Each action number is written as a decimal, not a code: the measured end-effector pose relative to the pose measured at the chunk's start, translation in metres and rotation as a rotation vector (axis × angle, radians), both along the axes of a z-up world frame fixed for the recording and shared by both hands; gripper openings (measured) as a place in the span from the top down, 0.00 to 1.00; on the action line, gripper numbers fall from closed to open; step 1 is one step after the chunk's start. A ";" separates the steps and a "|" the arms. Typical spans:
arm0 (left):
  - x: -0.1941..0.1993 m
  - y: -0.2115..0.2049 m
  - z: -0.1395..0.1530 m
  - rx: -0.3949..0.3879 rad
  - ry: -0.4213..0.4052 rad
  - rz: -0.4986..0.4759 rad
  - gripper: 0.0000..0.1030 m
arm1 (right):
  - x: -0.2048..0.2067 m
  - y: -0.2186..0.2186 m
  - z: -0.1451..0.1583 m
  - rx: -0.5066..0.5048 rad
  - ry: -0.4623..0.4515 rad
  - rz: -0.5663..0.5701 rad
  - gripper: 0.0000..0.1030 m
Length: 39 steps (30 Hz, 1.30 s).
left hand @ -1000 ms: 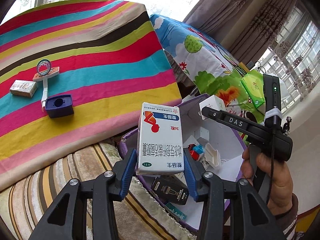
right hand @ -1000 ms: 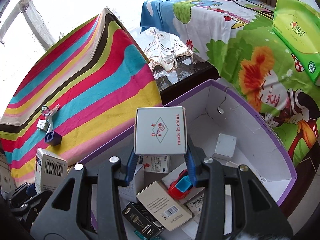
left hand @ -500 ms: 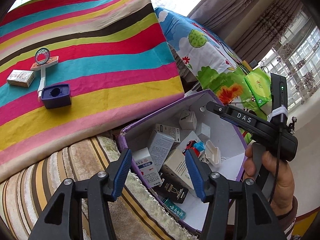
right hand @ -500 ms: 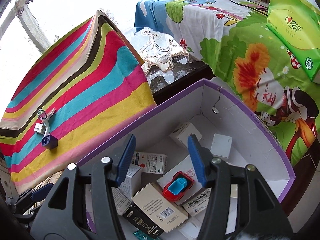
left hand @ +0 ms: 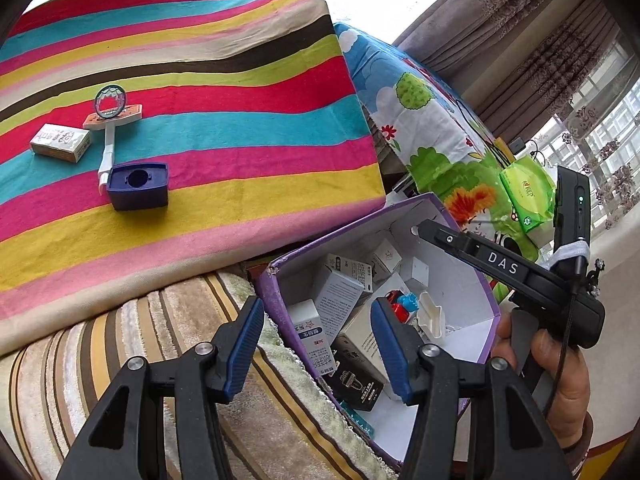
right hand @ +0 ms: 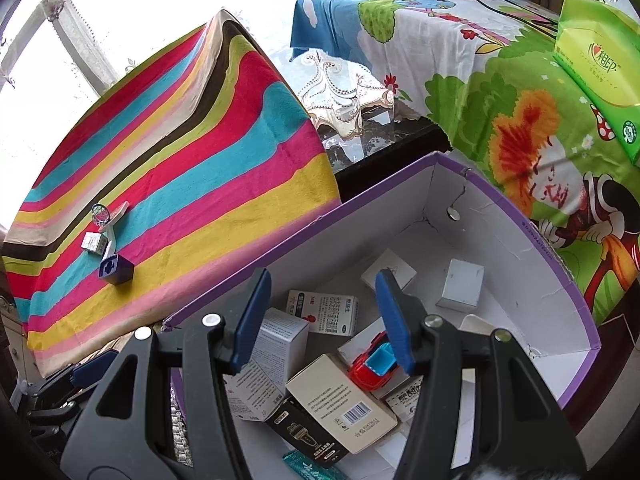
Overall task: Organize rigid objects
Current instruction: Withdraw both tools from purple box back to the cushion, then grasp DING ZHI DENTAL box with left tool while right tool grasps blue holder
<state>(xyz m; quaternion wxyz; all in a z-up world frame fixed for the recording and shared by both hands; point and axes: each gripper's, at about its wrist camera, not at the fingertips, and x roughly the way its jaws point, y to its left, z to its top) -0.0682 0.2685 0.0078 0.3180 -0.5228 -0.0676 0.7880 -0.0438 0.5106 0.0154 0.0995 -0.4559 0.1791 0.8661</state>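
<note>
A purple-rimmed white box (right hand: 532, 240) holds several small cartons, a red and blue toy car (right hand: 374, 364) and a black carton (right hand: 304, 432). The box also shows in the left wrist view (left hand: 480, 296). My left gripper (left hand: 318, 344) is open and empty over the box's near edge. My right gripper (right hand: 324, 320) is open and empty above the box. On the striped cloth (left hand: 200, 92) lie a dark blue box (left hand: 138, 186), a small carton (left hand: 60, 144) and a white stick toy with a round top (left hand: 110, 120).
A cartoon-print cloth (right hand: 500, 92) covers furniture behind the box, with a green tissue pack (right hand: 596, 68) on it. A dark glass-topped table with a lace mat (right hand: 348, 104) stands between the two cloths. A striped plush rug (left hand: 120, 340) lies under my left gripper.
Both grippers opened and let their cartons fall into the purple box. Both are now empty, and the left one has swung toward the striped cloth.
</note>
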 end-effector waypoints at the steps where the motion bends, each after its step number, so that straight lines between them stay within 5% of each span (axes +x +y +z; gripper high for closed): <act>1: -0.002 -0.003 0.000 0.001 -0.002 0.009 0.45 | 0.000 -0.003 0.000 0.001 0.000 0.006 0.43; 24: -0.048 -0.093 -0.008 0.027 -0.034 0.235 0.45 | -0.028 -0.088 0.000 0.020 -0.029 0.221 0.42; 39: -0.071 -0.141 -0.013 -0.032 -0.023 0.319 0.45 | -0.059 -0.178 -0.007 0.048 -0.044 0.409 0.37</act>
